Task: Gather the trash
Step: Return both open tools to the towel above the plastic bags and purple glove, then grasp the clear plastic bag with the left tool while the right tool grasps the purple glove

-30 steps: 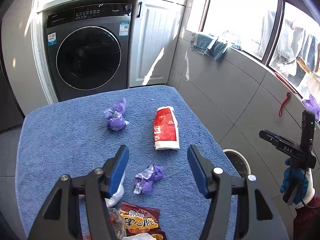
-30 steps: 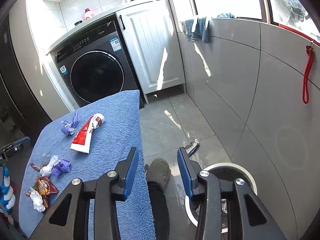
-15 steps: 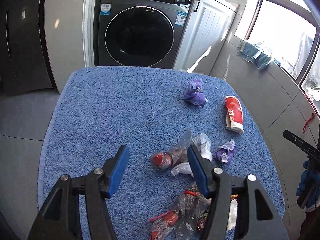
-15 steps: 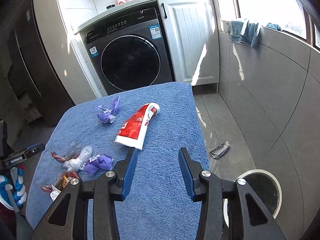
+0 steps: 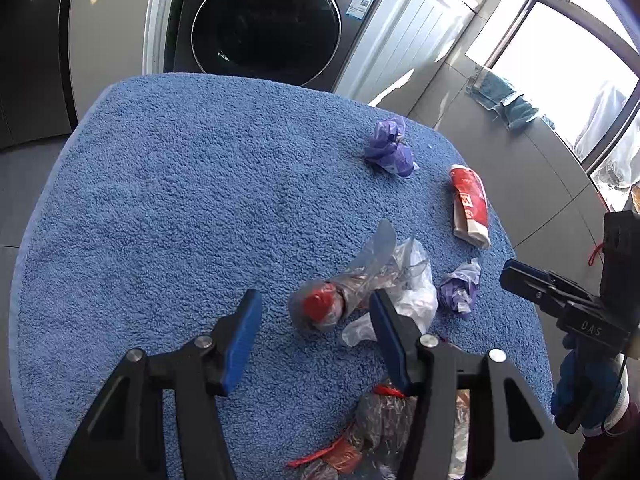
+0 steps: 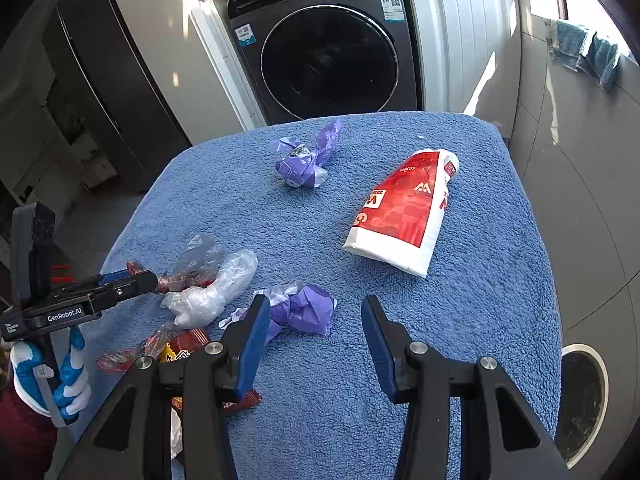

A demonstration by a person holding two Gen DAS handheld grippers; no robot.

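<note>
Left tool point(image 5: 316, 322): jaws spread wide, holding nothing, poised low over the blue terry-cloth-covered surface point(image 5: 180, 200). Between and just beyond its blue-padded fingers point(image 5: 242, 340) lies a crumpled clear plastic wrapper with a red end point(image 5: 340, 292), tangled against a wad of white translucent film point(image 5: 416, 300); the right finger overlaps this cluster in the left wrist view, and contact cannot be confirmed. Below the left tool, at the near edge, sits a pile of red-printed snack wrappers point(image 5: 372, 436).

Right tool point(image 6: 316, 340): jaws likewise spread, empty, held above the near right part of the surface. A crumpled purple plastic wrapper point(image 6: 300, 310) lies just ahead of its left finger, partly hidden behind it. Farther out rests a flattened red-and-white paper cup point(image 6: 404, 210), lying on its side. Beyond that, towards the far edge, sits a second crumpled purple wrapper point(image 6: 304, 160), well apart from both tools.

Off the surface to the right, on the grey tiled floor, stands a round white-rimmed waste bin point(image 6: 580, 400), seen from above, its contents not discernible. A dark grey front-loading washing machine point(image 6: 328, 48) stands behind the surface, beside a white panelled cabinet door point(image 6: 460, 32). Blue cloths point(image 6: 588, 52) hang over the window ledge.
</note>
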